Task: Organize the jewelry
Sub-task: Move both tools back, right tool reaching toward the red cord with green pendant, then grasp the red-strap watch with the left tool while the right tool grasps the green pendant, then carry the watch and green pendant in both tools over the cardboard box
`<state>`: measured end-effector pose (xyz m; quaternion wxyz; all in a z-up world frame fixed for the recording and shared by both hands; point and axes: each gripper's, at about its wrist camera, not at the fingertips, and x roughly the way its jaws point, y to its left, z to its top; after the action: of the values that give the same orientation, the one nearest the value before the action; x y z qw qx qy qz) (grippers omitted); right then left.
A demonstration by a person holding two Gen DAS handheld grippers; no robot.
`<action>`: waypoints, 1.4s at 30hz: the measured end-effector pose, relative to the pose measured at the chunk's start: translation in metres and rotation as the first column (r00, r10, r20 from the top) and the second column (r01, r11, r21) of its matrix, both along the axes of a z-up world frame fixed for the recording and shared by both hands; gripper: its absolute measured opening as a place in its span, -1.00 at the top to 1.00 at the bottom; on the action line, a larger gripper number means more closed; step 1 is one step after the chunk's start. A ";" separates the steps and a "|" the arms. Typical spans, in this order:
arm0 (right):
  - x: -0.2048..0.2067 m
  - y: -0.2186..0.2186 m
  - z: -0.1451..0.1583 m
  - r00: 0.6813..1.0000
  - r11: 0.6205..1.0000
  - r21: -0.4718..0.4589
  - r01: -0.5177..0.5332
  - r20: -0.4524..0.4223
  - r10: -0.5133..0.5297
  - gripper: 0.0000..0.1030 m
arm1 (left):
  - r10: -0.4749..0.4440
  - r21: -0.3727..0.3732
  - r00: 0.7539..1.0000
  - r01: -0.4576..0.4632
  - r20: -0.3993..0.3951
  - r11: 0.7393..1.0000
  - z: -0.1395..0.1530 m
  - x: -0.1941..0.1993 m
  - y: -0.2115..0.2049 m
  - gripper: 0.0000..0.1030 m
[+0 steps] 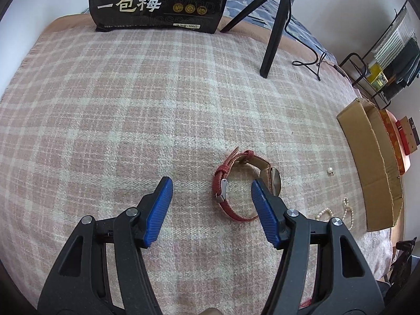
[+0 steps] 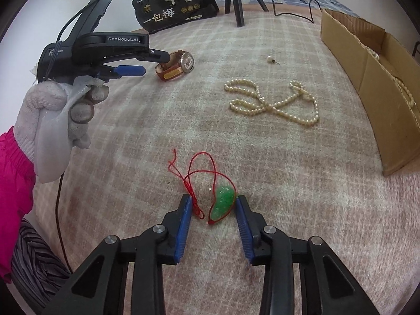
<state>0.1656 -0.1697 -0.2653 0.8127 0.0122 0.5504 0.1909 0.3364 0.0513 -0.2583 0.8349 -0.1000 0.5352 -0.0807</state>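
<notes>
A red-strapped watch (image 1: 231, 183) lies on the pink plaid blanket; it also shows in the right wrist view (image 2: 174, 67). My left gripper (image 1: 211, 186) is open, its right finger over the watch loop; seen from the side in the right wrist view (image 2: 155, 61). My right gripper (image 2: 213, 202) is open around a green pendant (image 2: 223, 203) on a red cord (image 2: 202, 168), resting on the blanket. A pearl necklace (image 2: 273, 102) and a pearl stud (image 2: 270, 59) lie further out. A cardboard box (image 2: 367, 78) at the right holds another pearl strand (image 2: 404, 89).
A black snack bag (image 1: 160, 2) and a black tripod (image 1: 275, 26) stand at the blanket's far edge, with a cable (image 1: 312, 63) beside the tripod. A shelf rack (image 1: 380, 63) is beyond the box. The gloved hand (image 2: 52, 115) holds the left gripper.
</notes>
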 end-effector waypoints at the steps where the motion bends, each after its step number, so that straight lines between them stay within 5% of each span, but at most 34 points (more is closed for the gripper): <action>1: 0.001 0.004 -0.001 1.000 1.000 -0.016 -0.010 0.008 0.010 0.35 | -0.005 0.003 1.000 0.005 -0.002 1.000 -0.001 0.001 -0.002 -0.17; 10: -0.007 0.026 0.000 0.985 0.976 -0.182 -0.117 0.103 0.137 0.69 | -0.013 0.030 1.000 0.014 -0.012 0.999 -0.009 0.003 -0.009 0.04; 17: -0.008 0.025 0.002 0.980 0.971 -0.201 -0.134 0.120 0.160 0.74 | -0.018 0.073 1.000 0.018 -0.004 0.997 -0.011 0.003 -0.009 0.87; 42: -0.010 0.000 0.053 0.967 0.994 -0.098 -0.052 0.242 0.075 0.74 | 0.002 -0.016 0.995 0.000 0.096 1.000 0.045 -0.009 -0.011 0.88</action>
<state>0.1560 -0.1697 -0.2121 0.8676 -0.0659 0.4541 0.1918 0.3271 0.0406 -0.2135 0.8588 -0.1028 0.4940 -0.0890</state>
